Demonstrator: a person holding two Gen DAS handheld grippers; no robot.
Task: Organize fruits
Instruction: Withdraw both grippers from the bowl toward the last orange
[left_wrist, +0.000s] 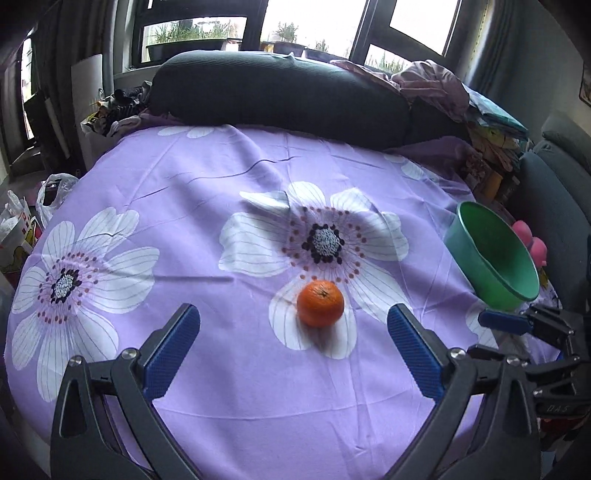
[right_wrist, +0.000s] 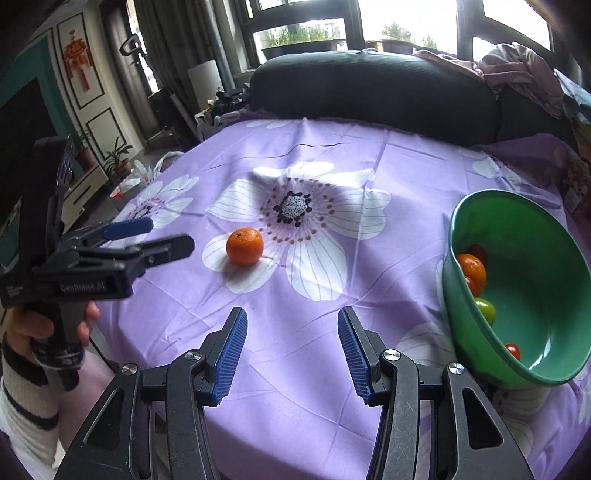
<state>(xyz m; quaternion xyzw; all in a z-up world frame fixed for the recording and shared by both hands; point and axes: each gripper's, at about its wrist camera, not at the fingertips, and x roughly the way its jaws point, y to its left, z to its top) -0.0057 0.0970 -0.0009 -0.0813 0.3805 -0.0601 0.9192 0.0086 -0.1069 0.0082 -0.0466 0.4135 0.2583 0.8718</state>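
Note:
A mandarin orange (left_wrist: 320, 302) (right_wrist: 245, 246) lies alone on the purple flowered cloth (left_wrist: 221, 184) (right_wrist: 406, 166). My left gripper (left_wrist: 293, 309) is open wide just short of it, with the fruit a little ahead of the fingertips and nothing between the pads. It also shows at the left of the right wrist view as the left gripper (right_wrist: 168, 233). My right gripper (right_wrist: 291, 313) (left_wrist: 484, 334) stands open and empty over bare cloth. To its right a green bowl (right_wrist: 546, 295) (left_wrist: 491, 258) leans tilted. It holds another orange (right_wrist: 472, 269), a green tomato (right_wrist: 485, 308) and a red tomato (right_wrist: 512, 350).
A dark cushion (left_wrist: 277, 92) and a heap of clothes (left_wrist: 432, 85) border the far edge. Pink objects (left_wrist: 532, 240) sit behind the bowl. Plastic bags (left_wrist: 55, 192) lie off the left edge. A hand (right_wrist: 22, 325) in a striped sleeve holds the left gripper.

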